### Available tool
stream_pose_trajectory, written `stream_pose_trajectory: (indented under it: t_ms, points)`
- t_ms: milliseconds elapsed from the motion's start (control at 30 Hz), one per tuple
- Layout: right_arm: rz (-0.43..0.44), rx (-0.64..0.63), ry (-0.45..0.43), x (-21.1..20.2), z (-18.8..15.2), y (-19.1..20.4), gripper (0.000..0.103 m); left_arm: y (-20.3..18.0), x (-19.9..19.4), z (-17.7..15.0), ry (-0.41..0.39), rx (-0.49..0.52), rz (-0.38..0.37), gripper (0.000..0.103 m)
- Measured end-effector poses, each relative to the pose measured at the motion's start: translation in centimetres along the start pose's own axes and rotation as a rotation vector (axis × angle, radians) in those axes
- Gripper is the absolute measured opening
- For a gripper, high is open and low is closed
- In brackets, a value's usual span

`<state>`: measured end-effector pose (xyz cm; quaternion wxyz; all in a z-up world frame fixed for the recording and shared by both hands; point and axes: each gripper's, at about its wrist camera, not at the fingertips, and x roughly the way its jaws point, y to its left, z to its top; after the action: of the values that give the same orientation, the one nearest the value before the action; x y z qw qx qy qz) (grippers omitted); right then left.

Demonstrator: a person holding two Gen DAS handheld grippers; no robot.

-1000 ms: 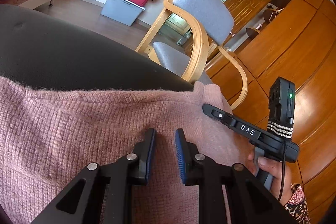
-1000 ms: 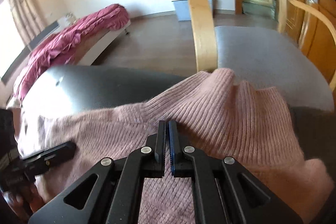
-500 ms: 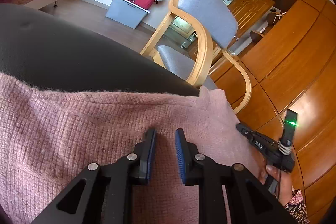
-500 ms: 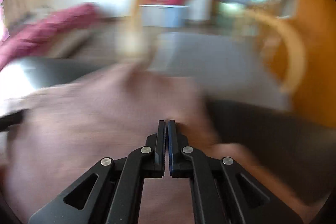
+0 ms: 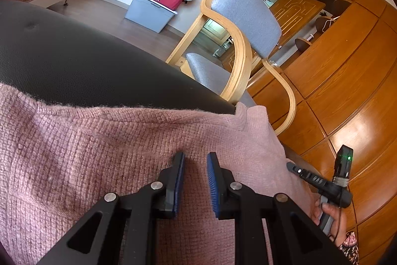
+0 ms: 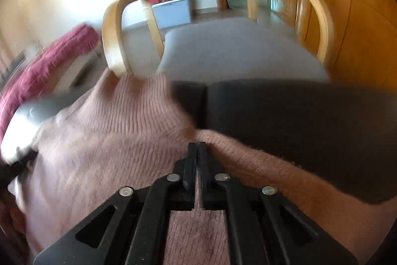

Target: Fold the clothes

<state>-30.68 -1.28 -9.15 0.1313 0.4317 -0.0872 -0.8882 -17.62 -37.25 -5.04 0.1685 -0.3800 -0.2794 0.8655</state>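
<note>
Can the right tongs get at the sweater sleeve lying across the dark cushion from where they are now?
Probably yes. The right tongs sit shut right at the sleeve edge on the cushion, nothing between. They would need to open first.

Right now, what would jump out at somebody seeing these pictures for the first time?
A fuzzy pink sweater fills the foreground, spread over a dark padded surface. Two black hand-held grippers sit over it: the left gripper with blue pads apart, the right gripper pinched shut. Behind stands a wooden armchair with grey cushions.
</note>
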Motion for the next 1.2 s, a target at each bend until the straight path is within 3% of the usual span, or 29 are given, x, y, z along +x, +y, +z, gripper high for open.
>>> stream_pose_trajectory:
  t_ms: [100,200,333,533,700,833,1000,1200]
  points:
    - [0.003,0.038,-0.046,-1.7,-0.1,-1.1,0.002,0.0,0.0,0.0,0.000,-0.003,-0.003,0.018]
    - [-0.028,-0.038,-0.080,-4.0,-1.1,-1.0,0.002,0.0,0.0,0.0,-0.001,-0.006,-0.005,0.018]
    - [-0.139,-0.140,0.006,-3.5,-2.2,-2.8,0.002,0.1,0.0,-0.1,-0.001,-0.010,-0.009,0.018]
    - [-0.130,0.014,-0.082,-6.8,-3.0,-7.1,0.002,0.1,-0.1,0.0,-0.001,-0.014,-0.013,0.018]
    - [-0.190,0.119,-0.221,-14.6,-5.6,-12.1,0.006,0.1,0.0,0.0,-0.001,-0.013,-0.011,0.018]
    - [-0.372,0.189,-0.130,-17.0,-8.2,-18.1,0.006,0.0,-0.1,0.0,0.000,-0.009,-0.005,0.018]
    - [-0.506,0.258,-0.037,-16.8,-9.6,-24.0,0.006,0.0,-0.1,0.0,-0.002,-0.007,0.000,0.018]
    - [-0.562,0.314,-0.057,-17.9,-11.0,-26.6,0.003,-0.1,-0.1,-0.1,-0.004,-0.006,0.004,0.018]
